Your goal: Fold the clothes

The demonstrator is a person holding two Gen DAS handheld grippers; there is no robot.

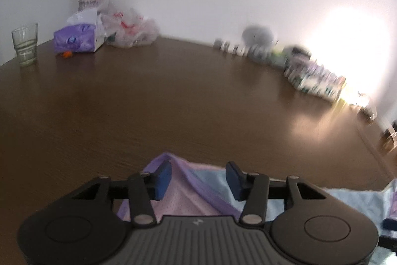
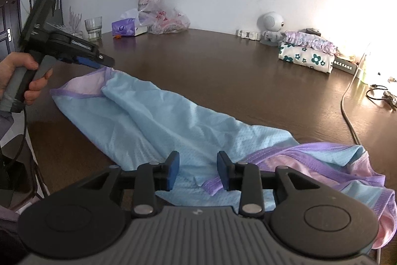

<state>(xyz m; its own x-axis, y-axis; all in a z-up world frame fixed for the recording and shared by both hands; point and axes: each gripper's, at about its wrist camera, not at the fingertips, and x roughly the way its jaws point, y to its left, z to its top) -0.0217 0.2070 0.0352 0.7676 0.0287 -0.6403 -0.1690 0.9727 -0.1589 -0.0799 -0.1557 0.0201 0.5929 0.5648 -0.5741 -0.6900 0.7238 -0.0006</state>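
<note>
between grips: both your grippers sit over the garment with nothing pinched.
your left gripper (image 1: 198, 180) has its jaws apart over the purple-edged hem; your right gripper (image 2: 197, 170) is parted too, above the blue mesh and its purple trim. the blue and pink garment (image 2: 173, 121) lies stretched out along the brown table (image 2: 223, 61). next, i'd judge, you need a clean pinch on each end. the glass (image 2: 93, 27) looks nearly empty; the vase (image 2: 148, 0) holds dried roses.
</note>
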